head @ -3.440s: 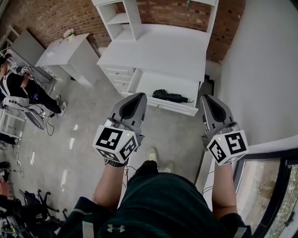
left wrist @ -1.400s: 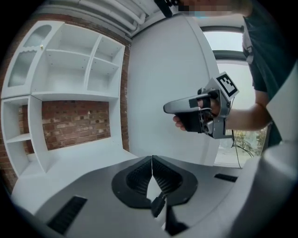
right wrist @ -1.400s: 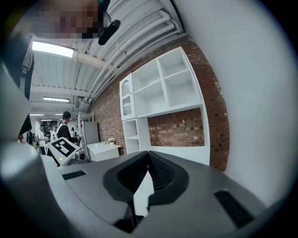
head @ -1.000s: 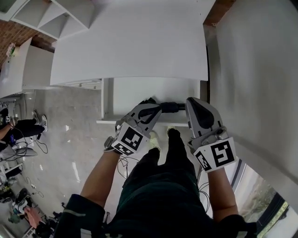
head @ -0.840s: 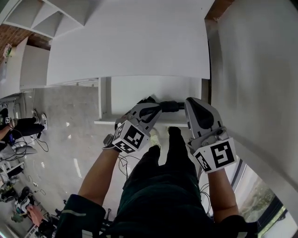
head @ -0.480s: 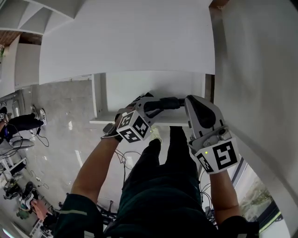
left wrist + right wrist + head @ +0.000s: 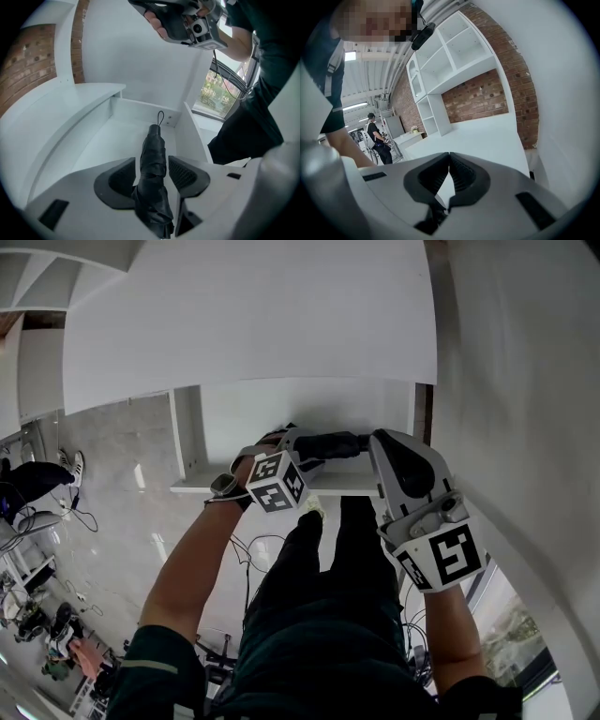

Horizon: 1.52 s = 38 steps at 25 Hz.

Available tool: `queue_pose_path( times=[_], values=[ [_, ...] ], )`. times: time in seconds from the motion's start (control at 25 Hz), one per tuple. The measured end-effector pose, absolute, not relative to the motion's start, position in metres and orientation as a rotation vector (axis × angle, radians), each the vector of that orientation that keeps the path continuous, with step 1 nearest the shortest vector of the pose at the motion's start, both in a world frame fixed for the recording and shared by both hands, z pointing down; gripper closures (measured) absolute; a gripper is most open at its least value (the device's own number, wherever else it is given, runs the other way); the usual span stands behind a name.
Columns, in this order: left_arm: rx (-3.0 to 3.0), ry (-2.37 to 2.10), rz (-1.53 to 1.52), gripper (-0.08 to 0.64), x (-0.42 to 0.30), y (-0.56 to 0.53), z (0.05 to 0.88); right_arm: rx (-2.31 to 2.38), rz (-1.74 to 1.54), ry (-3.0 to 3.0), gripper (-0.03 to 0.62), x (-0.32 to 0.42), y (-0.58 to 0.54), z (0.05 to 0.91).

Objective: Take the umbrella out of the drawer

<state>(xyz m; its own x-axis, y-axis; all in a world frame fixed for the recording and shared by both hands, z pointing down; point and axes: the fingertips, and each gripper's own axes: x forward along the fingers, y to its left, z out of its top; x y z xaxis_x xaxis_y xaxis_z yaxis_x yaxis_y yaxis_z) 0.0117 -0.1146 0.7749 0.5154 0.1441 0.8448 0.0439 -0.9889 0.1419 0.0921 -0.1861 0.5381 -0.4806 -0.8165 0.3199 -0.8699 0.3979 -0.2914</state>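
A folded black umbrella [image 7: 154, 145] lies lengthways in the open white drawer [image 7: 140, 108], its wrist loop toward the far wall. My left gripper [image 7: 151, 161] tips down into the drawer; its jaws have just been opening and now stand open on either side of the umbrella, whose fabric brushes the left pad with a gap at the right pad. In the head view the left gripper [image 7: 291, 440] covers the umbrella's [image 7: 339, 443] left end. My right gripper [image 7: 381, 440] hovers at the drawer's [image 7: 187, 442] right side, shut and empty, as the right gripper view [image 7: 449, 157] confirms.
The white desk top [image 7: 253, 324] overhangs the back of the drawer. A white wall [image 7: 525, 381] runs close along the right, with a window [image 7: 511, 634] lower down. White shelving [image 7: 450, 51] and a brick wall stand behind the desk. A person [image 7: 375, 138] stands far off.
My left gripper has dropped into the drawer and tipped steeply down, and its jaws have opened round the umbrella. The right gripper has sunk a little beside the drawer.
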Motion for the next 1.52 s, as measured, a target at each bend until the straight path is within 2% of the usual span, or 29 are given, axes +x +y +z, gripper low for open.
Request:
queue_pose_path(
  times=[0.28, 0.96, 1.32, 1.52],
  values=[
    [2.631, 0.246, 1.599, 0.305, 0.023, -0.107, 0.796, 1.538, 0.691, -2.491, 0.588, 0.103, -0.192, 0.540],
    [2.564, 0.371, 1.774, 0.279, 0.029, -0.096, 0.847, 1.546, 0.728, -2.465, 0.588, 0.120, -0.191, 0.563],
    [2.572, 0.303, 1.859, 0.283, 0.029, -0.101, 0.858, 1.528, 0.800, -2.431, 0.588, 0.123, -0.186, 0.571],
    [2.577, 0.302, 1.857, 0.344, 0.030, -0.100, 0.855, 1.524, 0.751, -2.456, 0.588, 0.125, -0.187, 0.569]
  ],
)
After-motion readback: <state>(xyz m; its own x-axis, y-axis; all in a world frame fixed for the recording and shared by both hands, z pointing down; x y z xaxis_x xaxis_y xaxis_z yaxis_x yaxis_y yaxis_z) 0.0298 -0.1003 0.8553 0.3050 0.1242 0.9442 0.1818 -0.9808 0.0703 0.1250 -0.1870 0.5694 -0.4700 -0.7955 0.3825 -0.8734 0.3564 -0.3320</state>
